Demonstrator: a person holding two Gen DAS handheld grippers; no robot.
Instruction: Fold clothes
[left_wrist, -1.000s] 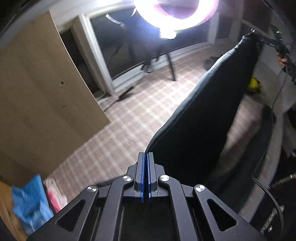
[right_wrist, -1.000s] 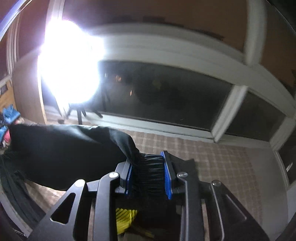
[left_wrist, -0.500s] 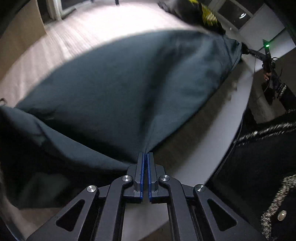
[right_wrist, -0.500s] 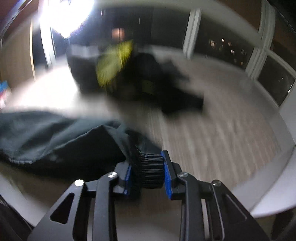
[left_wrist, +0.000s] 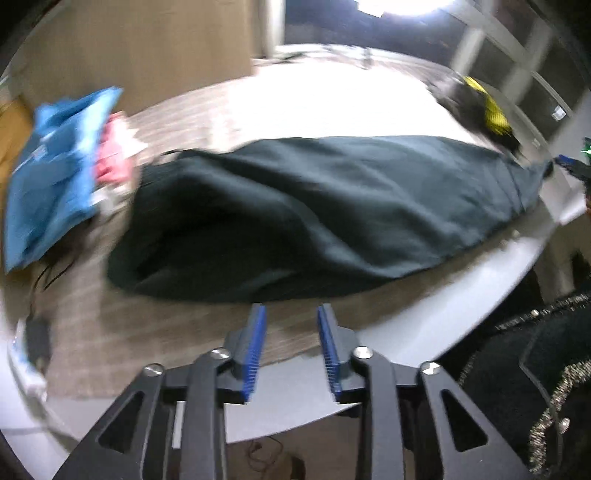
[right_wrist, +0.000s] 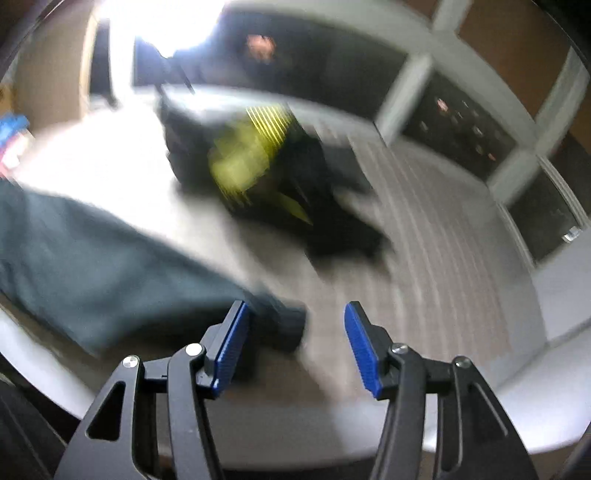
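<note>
A dark grey-green garment (left_wrist: 317, 210) lies stretched across the round table (left_wrist: 406, 336), its near edge just beyond my left gripper (left_wrist: 291, 347). That gripper's jaws are opening with nothing between them. In the right wrist view the same garment (right_wrist: 92, 266) lies at the left, and its ribbed cuff (right_wrist: 288, 325) sits between the blue pads of my right gripper (right_wrist: 295, 347). Those jaws are opening and neither pad presses on the cuff. Both views are blurred by motion.
A heap of black and yellow clothing (right_wrist: 255, 162) lies at the far side of the table. Blue (left_wrist: 55, 173) and pink (left_wrist: 114, 158) clothes are piled at the left. A black box with a cable (left_wrist: 37, 336) rests near the left rim. A person's dark trimmed sleeve (left_wrist: 535, 387) is at the right.
Both grippers swung down over the table and laid the garment on it. The left jaws parted and dropped the cloth edge. The right jaws spread off the ribbed cuff.
</note>
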